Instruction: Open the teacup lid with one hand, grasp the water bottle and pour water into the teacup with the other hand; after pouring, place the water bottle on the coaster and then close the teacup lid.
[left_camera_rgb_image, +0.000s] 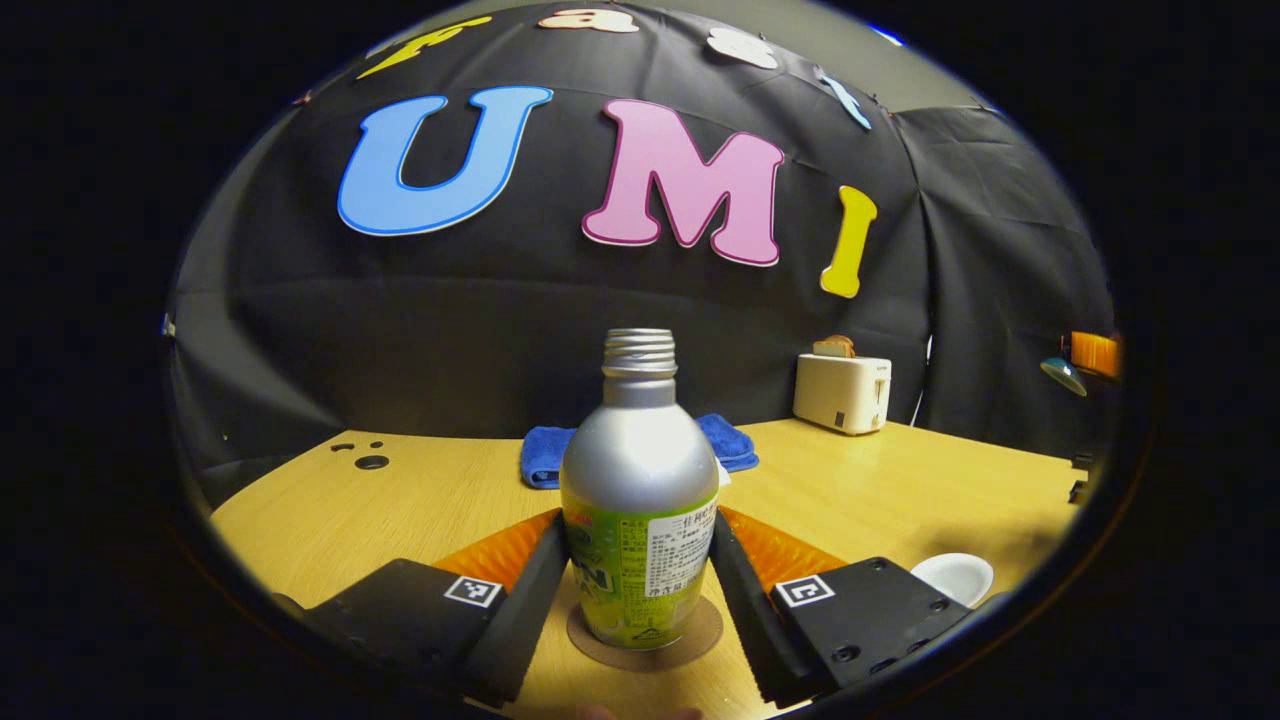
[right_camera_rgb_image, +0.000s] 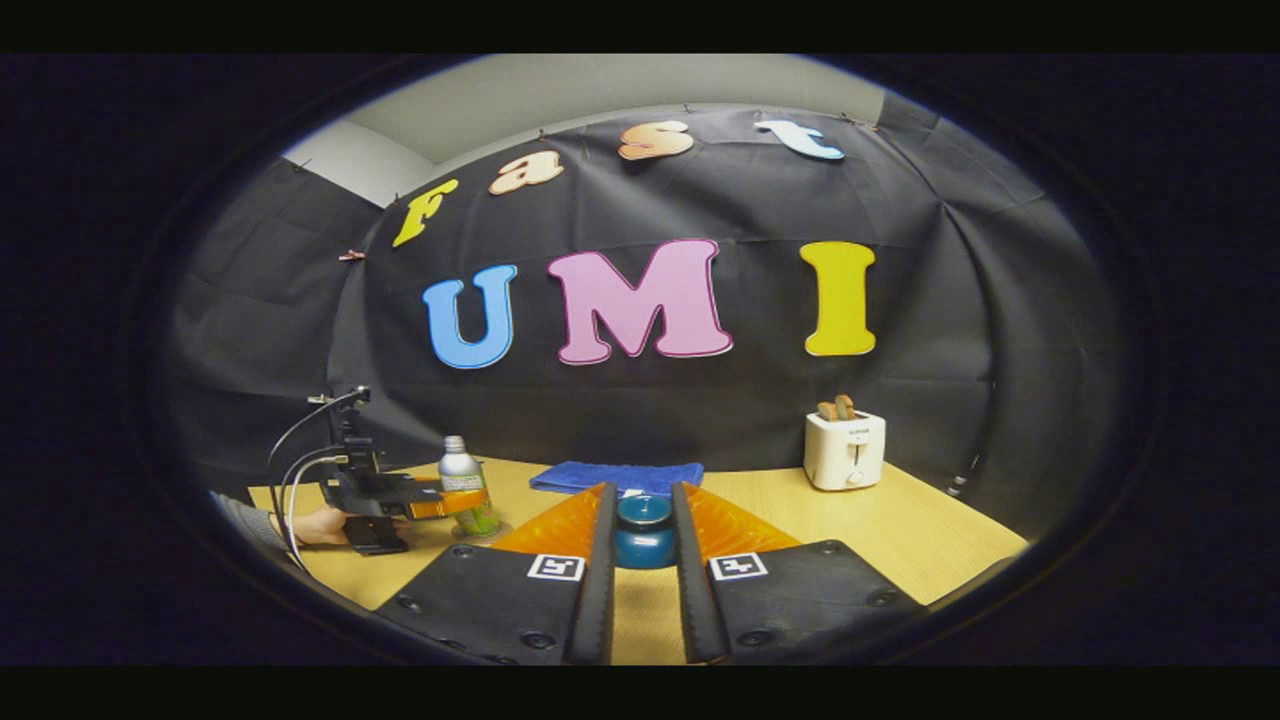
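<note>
Two fingers (left_camera_rgb_image: 520, 590) flanking water bottle (left_camera_rgb_image: 640, 480)

black gripper bodies (left_camera_rgb_image: 640, 590) with square markers, screws, cables.

Teacup lid (right_camera_rgb_image: 644, 510) between right gripper (right_camera_rgb_image: 644, 545) fingers (water bottle (right_camera_rgb_image: 463, 480) left).

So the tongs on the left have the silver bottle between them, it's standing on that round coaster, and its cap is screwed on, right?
Not quite: the cap is off. The left gripper view shows the water bottle with its bare threaded neck open at the top. The rest holds: it stands upright on the round coaster, between the fingers of the left tongs, which the right gripper view shows around the bottle from the side.
</note>
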